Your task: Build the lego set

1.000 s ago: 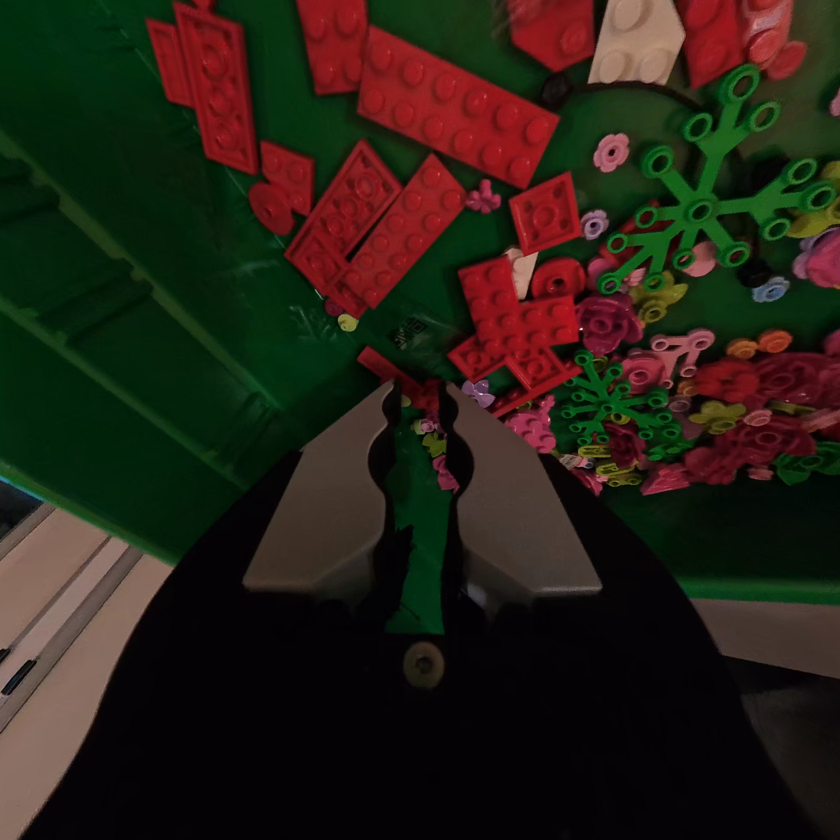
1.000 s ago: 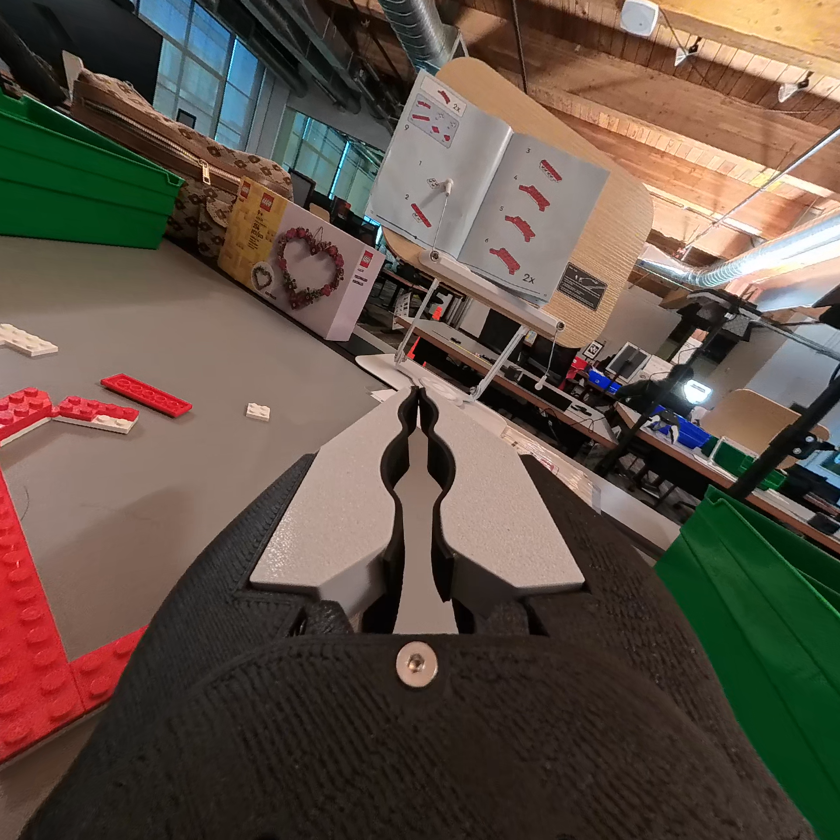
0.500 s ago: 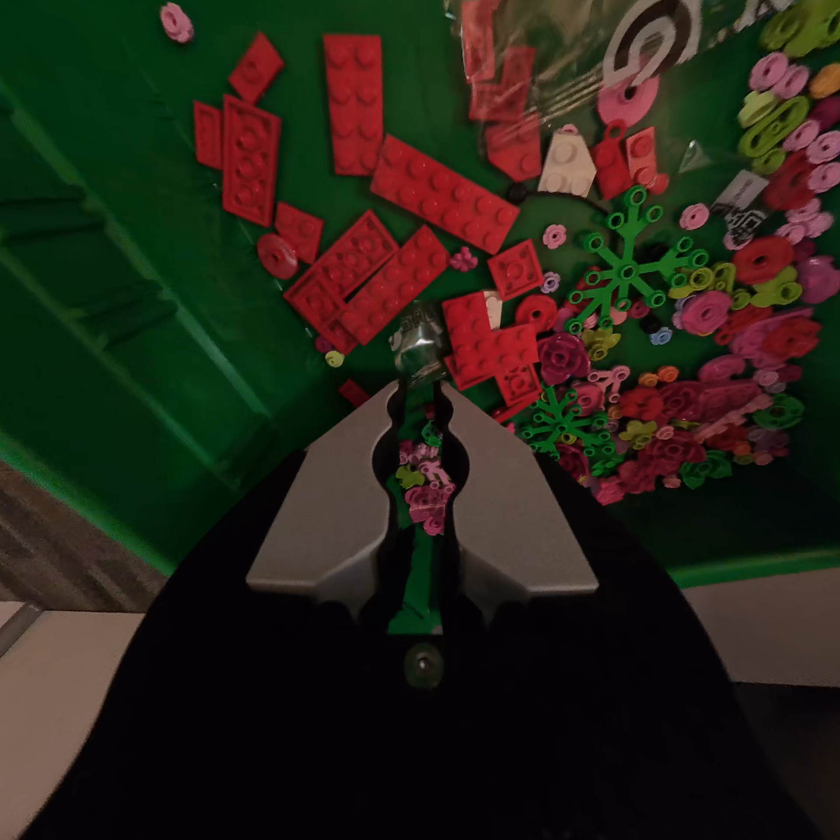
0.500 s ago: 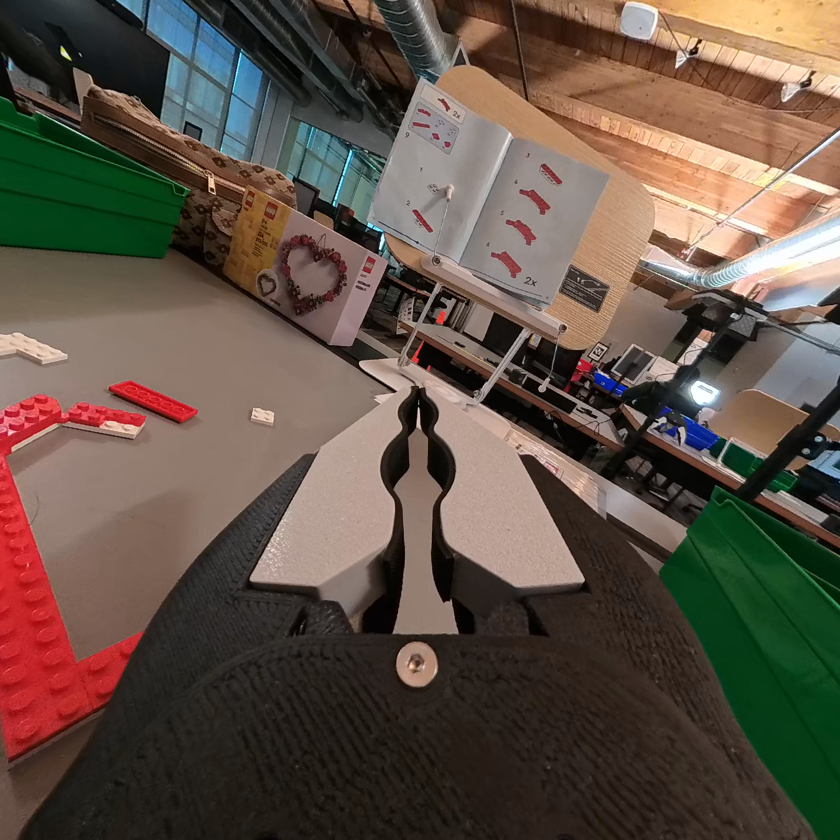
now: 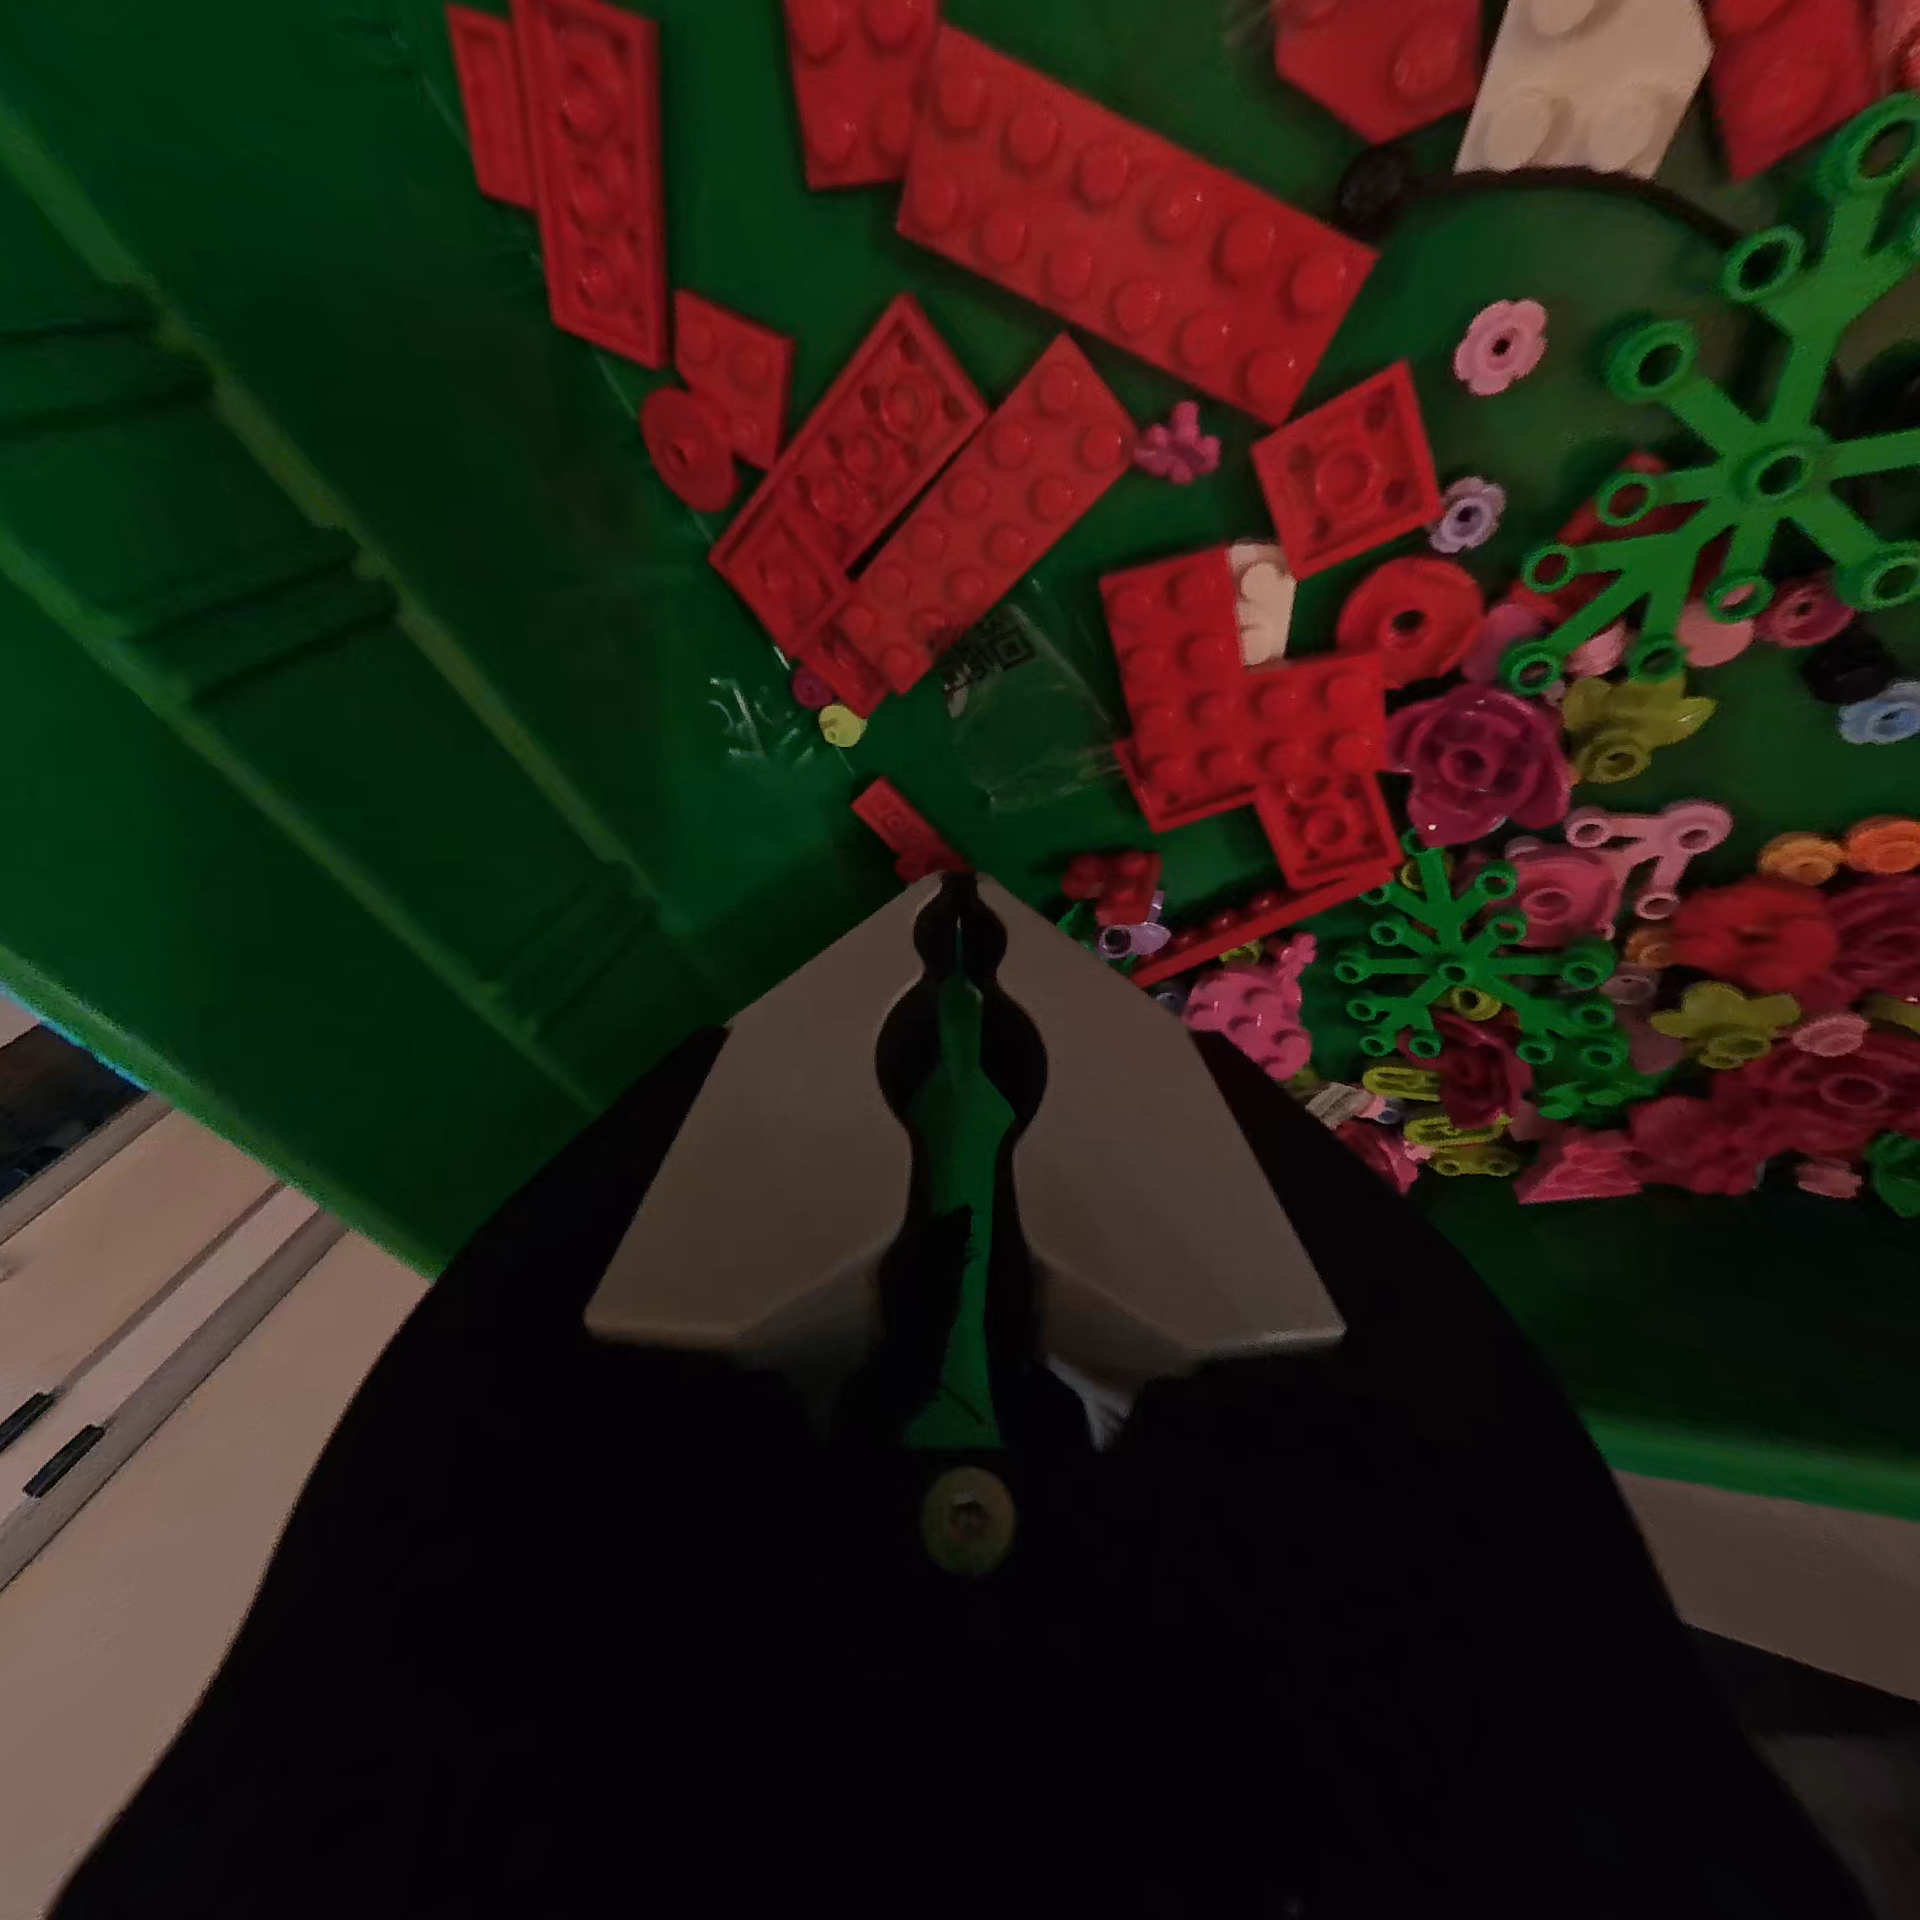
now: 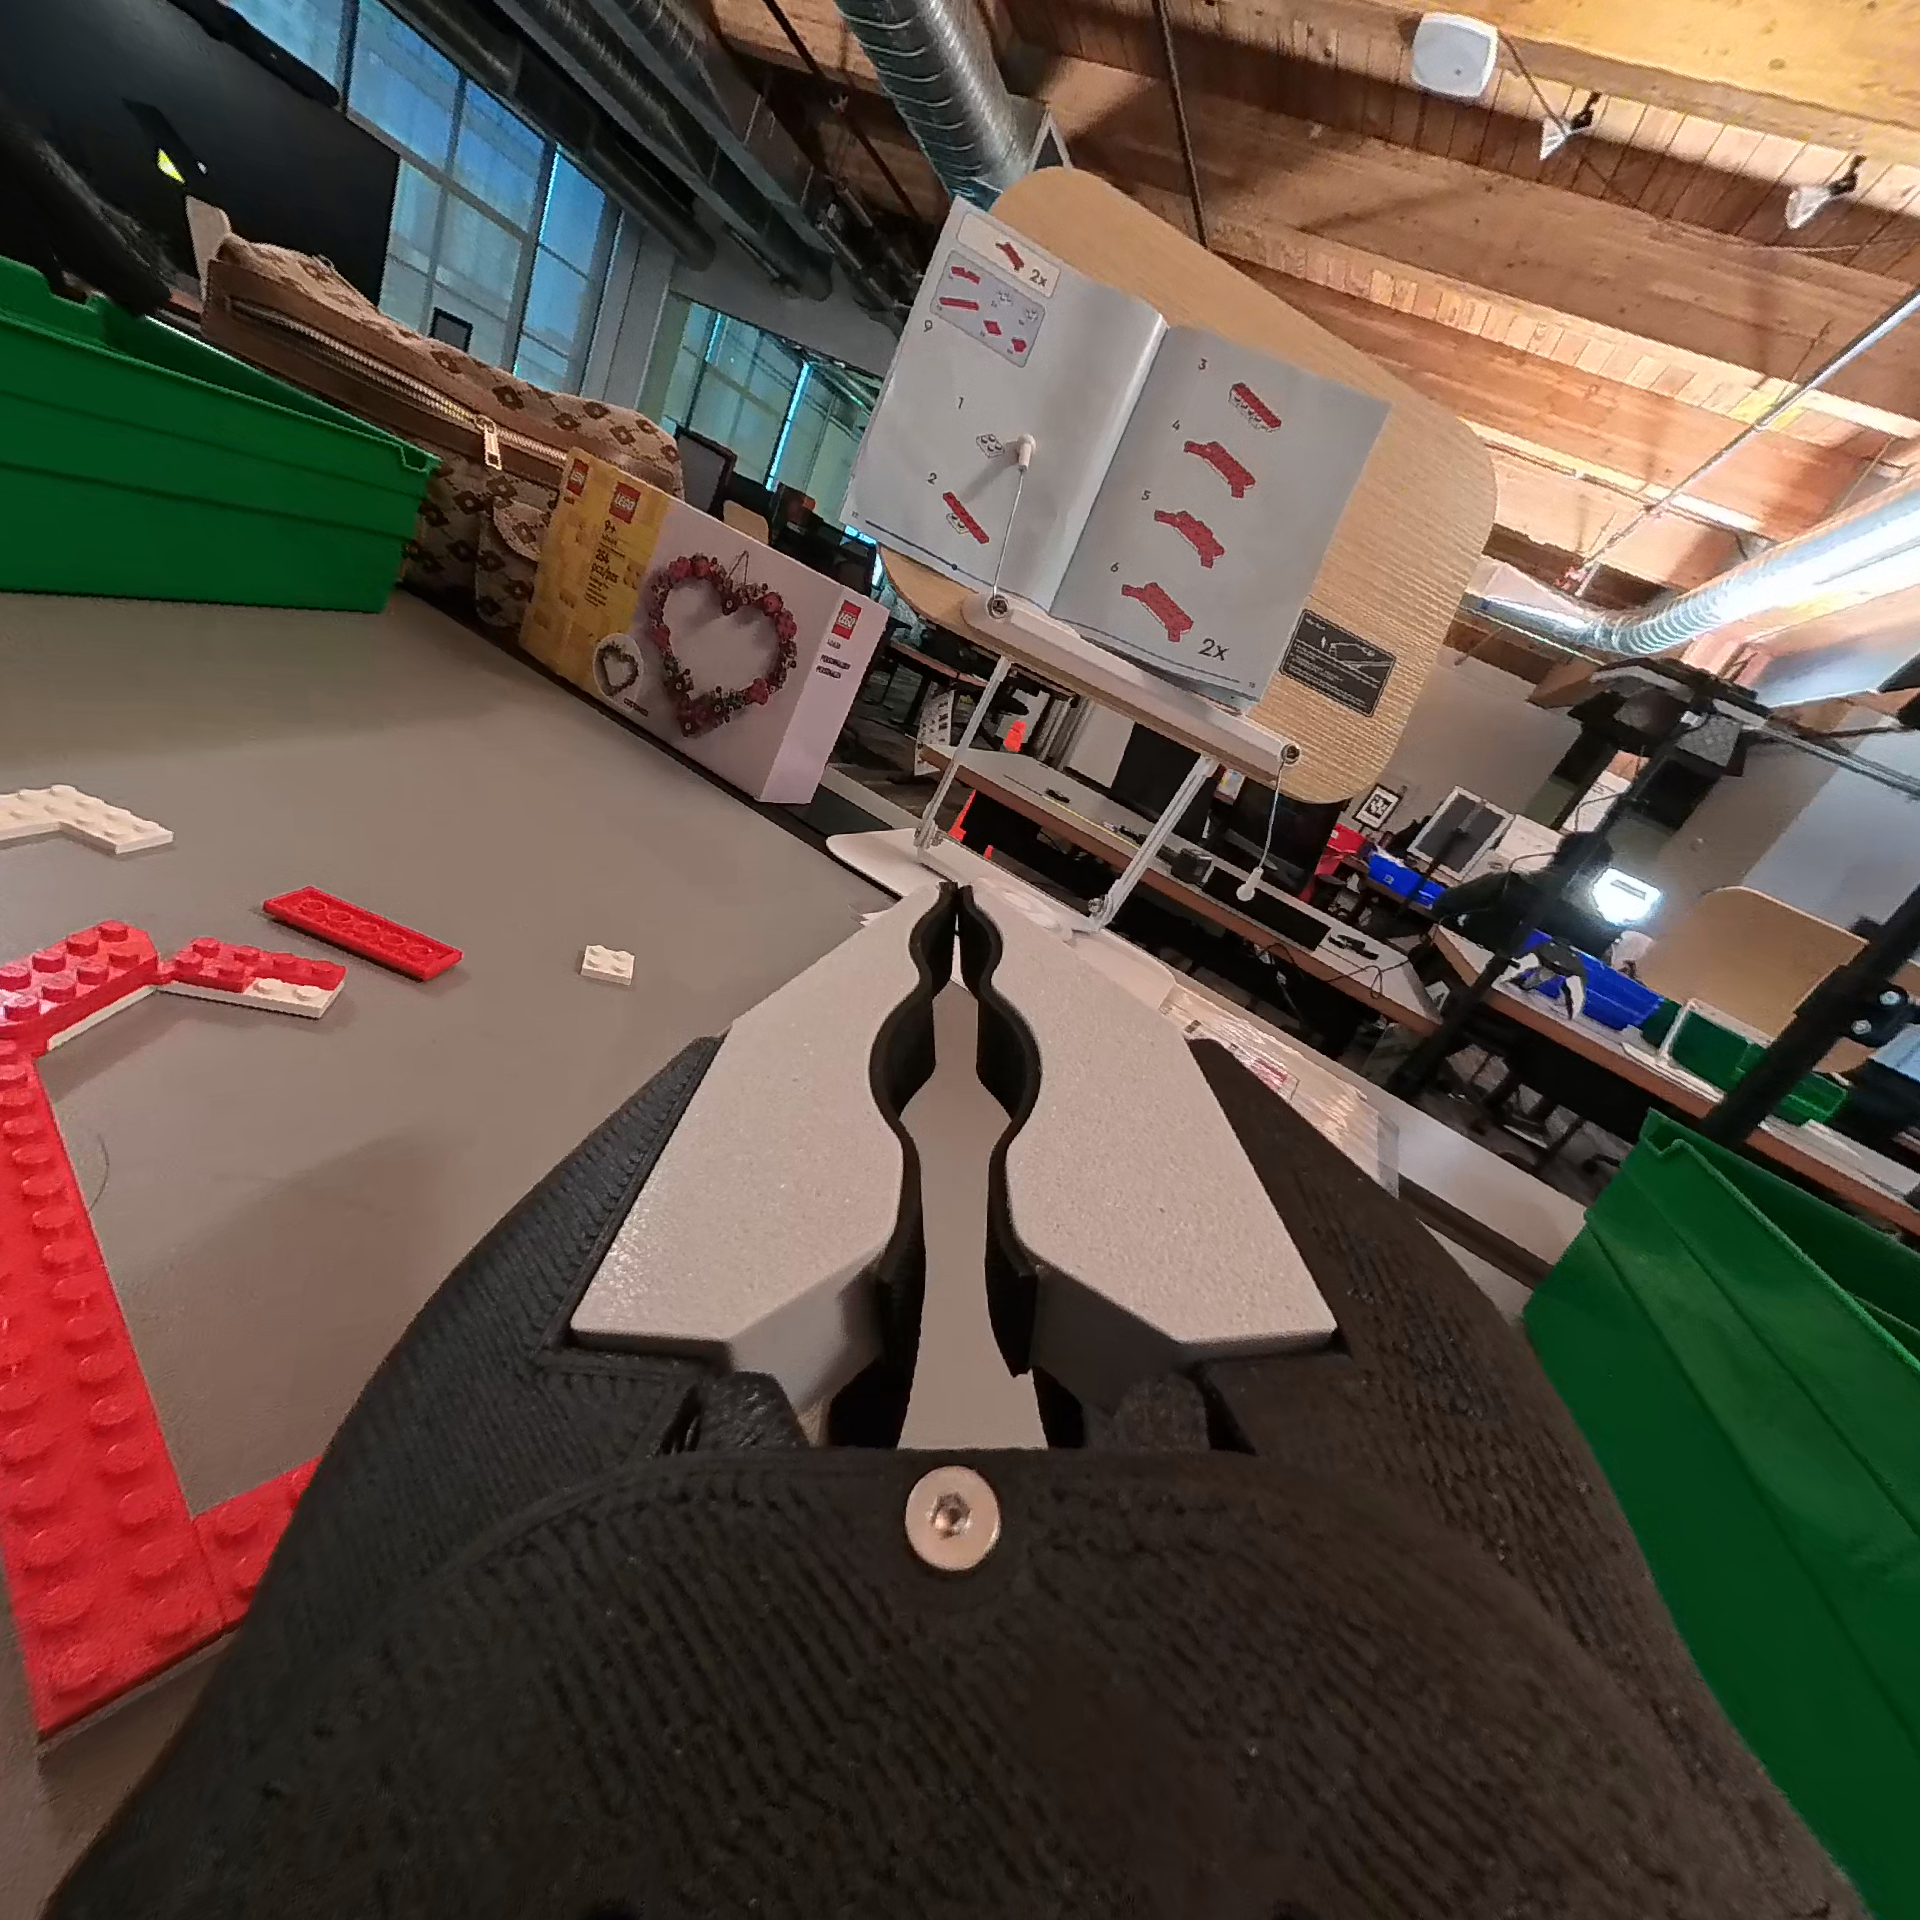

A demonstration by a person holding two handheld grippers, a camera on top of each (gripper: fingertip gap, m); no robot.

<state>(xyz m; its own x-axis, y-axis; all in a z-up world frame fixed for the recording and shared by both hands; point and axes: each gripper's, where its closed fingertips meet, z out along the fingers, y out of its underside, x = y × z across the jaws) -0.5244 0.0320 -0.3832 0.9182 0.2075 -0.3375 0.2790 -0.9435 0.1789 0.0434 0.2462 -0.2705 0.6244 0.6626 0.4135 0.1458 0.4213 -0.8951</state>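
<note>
In the left wrist view my left gripper (image 5: 957,896) is inside a green bin (image 5: 312,644) of loose Lego. Its jaws are closed, and the tips touch the near end of a small red plate (image 5: 896,823); I cannot tell whether it is pinched. Red plates (image 5: 1132,218) lie ahead, and flower and leaf pieces (image 5: 1475,769) are piled to the right. In the right wrist view my right gripper (image 6: 957,920) is shut and empty above the grey table (image 6: 436,1122). A red studded frame (image 6: 73,1382) lies at its left.
On the table lie a loose red plate (image 6: 364,932), a small white plate (image 6: 608,963) and a white angled plate (image 6: 83,821). An open instruction booklet (image 6: 1122,488) stands on a holder ahead. The set's box (image 6: 717,665), a patterned bag (image 6: 447,405) and green bins (image 6: 1766,1434) border the table. My right fingertips sit around 60 centimeters from my left ones.
The left gripper has dropped back toward the bin floor and closed its jaws at the small red plate. The right gripper has stayed shut and shifted only slightly.
</note>
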